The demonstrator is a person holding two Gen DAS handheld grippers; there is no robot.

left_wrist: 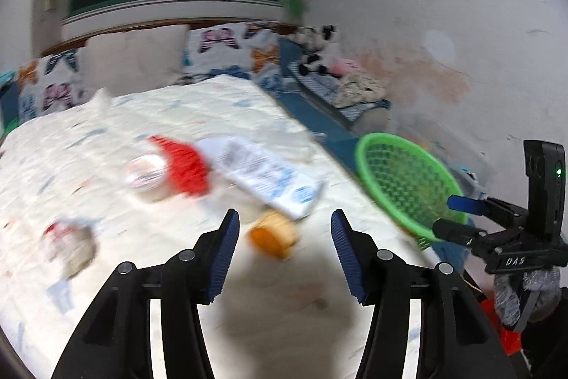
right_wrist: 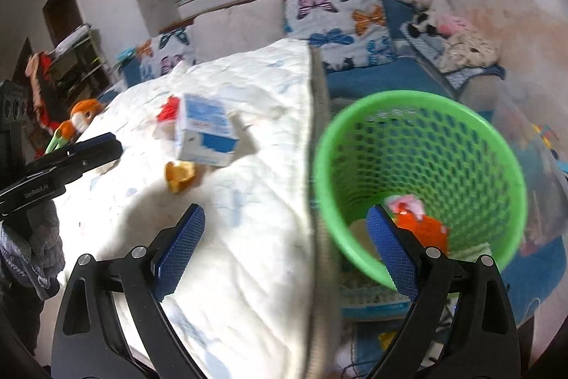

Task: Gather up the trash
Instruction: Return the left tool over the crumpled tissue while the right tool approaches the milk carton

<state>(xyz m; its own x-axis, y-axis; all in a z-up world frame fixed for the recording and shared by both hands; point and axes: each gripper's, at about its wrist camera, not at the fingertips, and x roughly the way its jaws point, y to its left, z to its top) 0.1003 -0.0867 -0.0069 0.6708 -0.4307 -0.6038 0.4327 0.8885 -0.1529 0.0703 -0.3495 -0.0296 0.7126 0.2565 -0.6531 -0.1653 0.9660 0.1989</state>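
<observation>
Right wrist: orange wrapper (right_wrist: 422, 229) inside green basket (right_wrist: 355, 130); both claws gaping, empty.

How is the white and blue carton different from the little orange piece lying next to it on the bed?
The white and blue carton is boxy, printed and clearly larger; the orange piece is small, rounded and plain. The carton lies farther from the left gripper; the orange piece lies just ahead of its open jaws. Both rest on the bed cover, outside the green basket.
</observation>
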